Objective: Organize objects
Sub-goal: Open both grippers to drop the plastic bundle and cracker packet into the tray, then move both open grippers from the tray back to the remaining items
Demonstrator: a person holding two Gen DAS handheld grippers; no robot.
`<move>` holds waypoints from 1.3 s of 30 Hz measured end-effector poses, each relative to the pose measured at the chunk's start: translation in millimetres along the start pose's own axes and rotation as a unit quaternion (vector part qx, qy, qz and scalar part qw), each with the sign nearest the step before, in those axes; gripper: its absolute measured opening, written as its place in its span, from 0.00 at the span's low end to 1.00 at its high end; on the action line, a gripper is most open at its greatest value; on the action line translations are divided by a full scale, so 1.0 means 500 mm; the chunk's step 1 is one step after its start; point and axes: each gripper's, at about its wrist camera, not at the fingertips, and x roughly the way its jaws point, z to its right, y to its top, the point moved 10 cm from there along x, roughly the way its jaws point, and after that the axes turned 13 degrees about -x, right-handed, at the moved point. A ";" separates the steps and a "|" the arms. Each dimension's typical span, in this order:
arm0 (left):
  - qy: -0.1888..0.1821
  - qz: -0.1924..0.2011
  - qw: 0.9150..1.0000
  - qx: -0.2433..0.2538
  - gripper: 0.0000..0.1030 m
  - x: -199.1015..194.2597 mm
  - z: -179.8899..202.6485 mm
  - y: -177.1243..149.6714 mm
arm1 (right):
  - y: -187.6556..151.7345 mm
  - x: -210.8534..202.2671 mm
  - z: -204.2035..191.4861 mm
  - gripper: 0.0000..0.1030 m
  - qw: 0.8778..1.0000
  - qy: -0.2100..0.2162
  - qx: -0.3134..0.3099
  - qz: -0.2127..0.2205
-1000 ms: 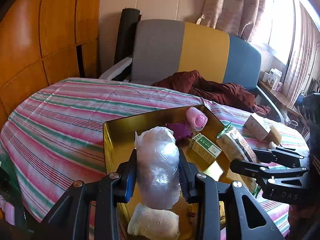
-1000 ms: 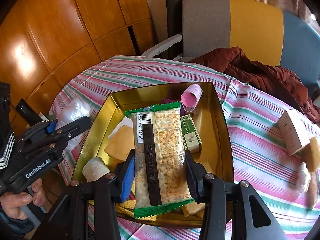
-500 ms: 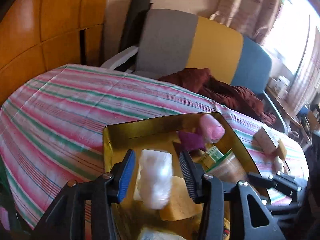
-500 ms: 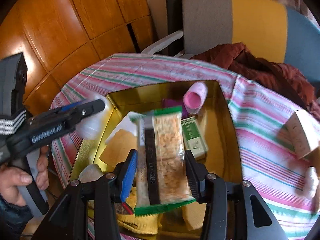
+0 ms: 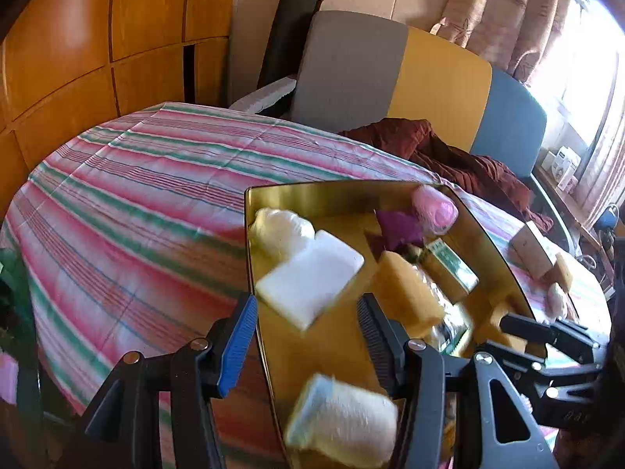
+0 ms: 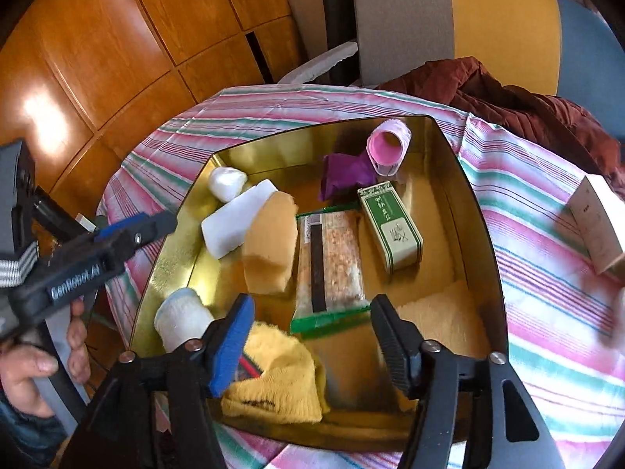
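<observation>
While both claws hang empty over the gold tin (image 6: 484, 234), the risk is plain — the tin is crowded, and a low pass by either one could snag what lies inside or nudge the tin across the striped cloth (image 5: 136, 195). The left gripper (image 5: 308, 324) is spread wide with nothing between its pads; the right gripper (image 6: 312, 324) is equally wide and bare.

In the tin, seen from the right wrist: a cracker pack (image 6: 328, 265) at centre, a green box (image 6: 390, 226) at 2 o'clock of it, a pink roll (image 6: 388, 148) and purple pouch (image 6: 345, 172) at 12, a tan sponge (image 6: 269, 246) and white block (image 6: 238, 222) at 9 to 10, a plastic bundle (image 6: 226, 181) in the 10 o'clock corner, a white roll (image 6: 181, 322) at 8, and a yellow cloth (image 6: 281, 383) at 6 — heaped near the rim, where it might catch a finger.

Outside, at 3 o'clock, a carton (image 6: 597, 226) waits on the cloth, probably next to go in.
</observation>
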 end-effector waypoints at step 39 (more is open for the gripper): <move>-0.048 0.034 0.989 0.132 0.53 -0.153 0.171 -0.128 | -0.086 -0.189 0.020 0.97 0.993 -0.095 0.013 0.062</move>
